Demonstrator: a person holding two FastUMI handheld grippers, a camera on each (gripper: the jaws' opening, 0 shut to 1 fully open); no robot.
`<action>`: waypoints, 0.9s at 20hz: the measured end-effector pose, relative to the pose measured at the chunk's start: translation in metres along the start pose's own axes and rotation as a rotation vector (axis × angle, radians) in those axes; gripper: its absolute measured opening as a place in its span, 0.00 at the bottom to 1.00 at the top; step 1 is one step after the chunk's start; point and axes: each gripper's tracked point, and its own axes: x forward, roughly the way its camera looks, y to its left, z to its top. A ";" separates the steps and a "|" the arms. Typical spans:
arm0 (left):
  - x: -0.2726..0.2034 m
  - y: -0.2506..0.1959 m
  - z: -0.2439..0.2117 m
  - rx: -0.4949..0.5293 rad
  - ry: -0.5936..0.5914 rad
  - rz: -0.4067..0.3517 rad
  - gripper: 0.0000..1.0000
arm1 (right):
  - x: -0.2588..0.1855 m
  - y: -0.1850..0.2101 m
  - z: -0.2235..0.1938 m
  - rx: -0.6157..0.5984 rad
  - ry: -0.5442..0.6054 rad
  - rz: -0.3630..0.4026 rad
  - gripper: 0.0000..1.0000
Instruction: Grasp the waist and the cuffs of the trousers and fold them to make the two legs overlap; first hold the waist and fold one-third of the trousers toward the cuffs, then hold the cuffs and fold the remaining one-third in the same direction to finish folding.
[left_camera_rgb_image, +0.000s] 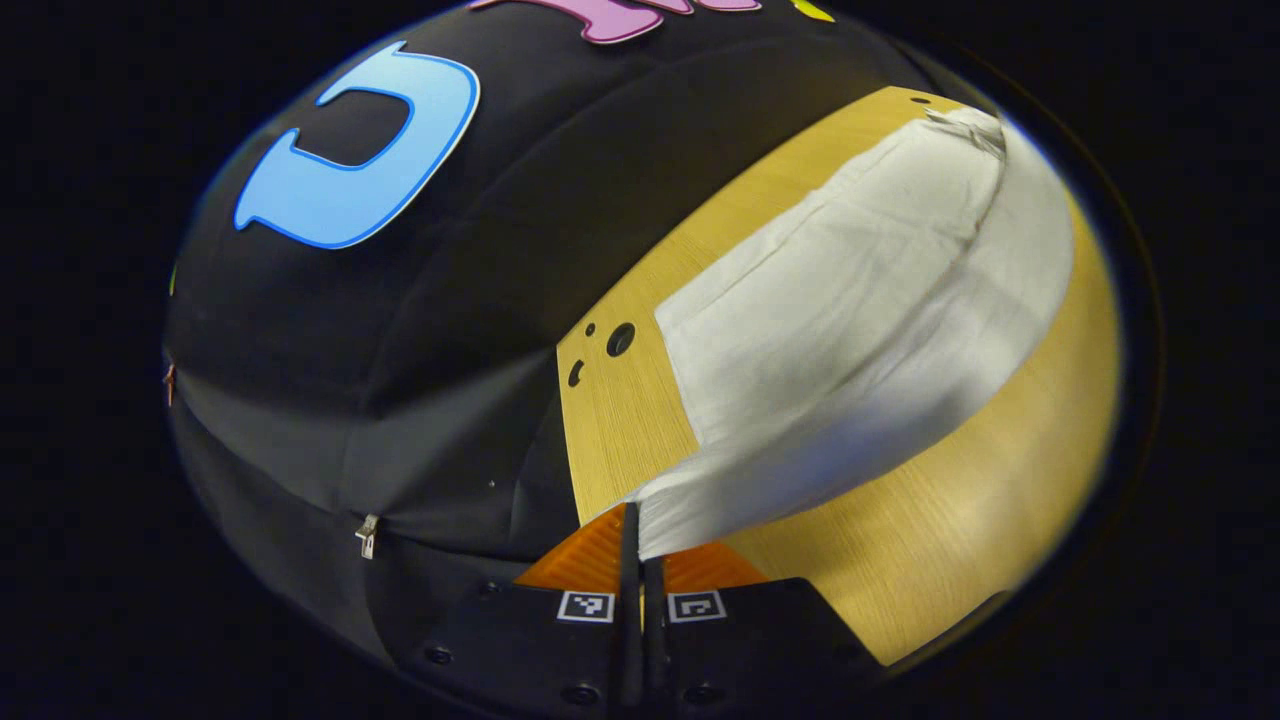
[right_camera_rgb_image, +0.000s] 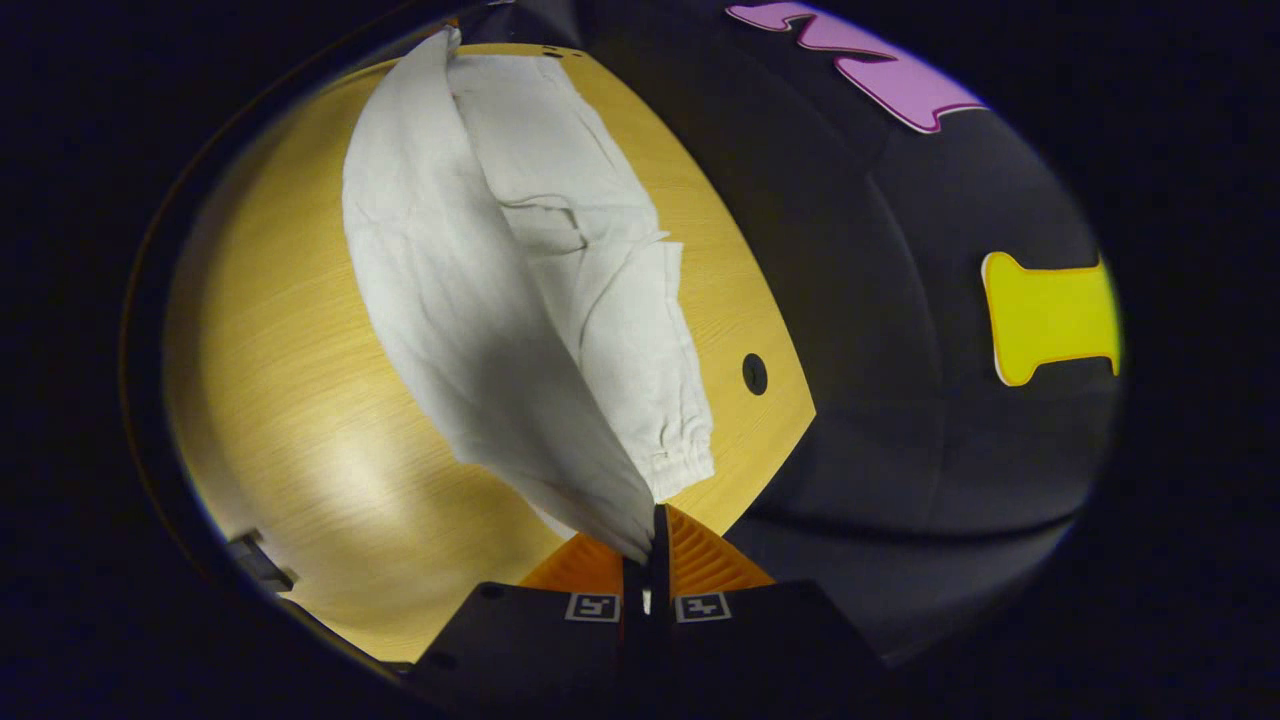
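The white trousers (right_camera_rgb_image: 520, 330) drape limp and light over the wooden worktop (left_camera_rgb_image: 960, 520), one edge lifted, with the left gripper (left_camera_rgb_image: 640, 545) and right gripper (right_camera_rgb_image: 655, 545) each clamping jaws tight on soft, slack cloth at that edge.

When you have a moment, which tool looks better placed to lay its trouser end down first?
Probably right: the right tool pinches the white cotton trousers right beside the other cuff lying on the wooden table.

Dim booth, glare on table (right_camera_rgb_image: 330, 470), fisheye-warped edges.
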 end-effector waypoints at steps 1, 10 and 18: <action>0.006 0.003 0.009 0.001 -0.010 -0.002 0.06 | 0.008 -0.011 0.004 0.017 0.003 -0.001 0.05; 0.107 0.017 0.096 -0.217 -0.048 -0.048 0.06 | 0.095 -0.073 0.044 0.466 0.010 0.002 0.05; 0.130 0.006 0.067 -0.223 0.109 -0.130 0.22 | 0.124 -0.091 0.045 0.630 0.063 -0.072 0.71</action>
